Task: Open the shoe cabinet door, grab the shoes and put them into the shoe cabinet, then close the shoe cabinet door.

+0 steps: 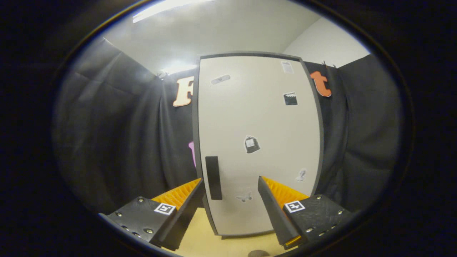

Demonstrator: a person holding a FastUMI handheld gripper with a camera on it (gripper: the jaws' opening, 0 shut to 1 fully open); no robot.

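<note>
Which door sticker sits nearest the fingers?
The faint butterfly sticker, low on the closed cabinet door, between the open gripper fingers; the others sit higher.

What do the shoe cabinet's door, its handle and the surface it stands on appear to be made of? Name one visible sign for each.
Cabinet door: probably laminated board, matte off-white; flat face, dark edge band, stickers lying flat.
Handle: likely matte black plastic or painted metal; uniform, no shine.
Surface: seemingly pale yellowish wood or laminate; smooth.
The gripper is open, its fingers either side of the handle.
</note>
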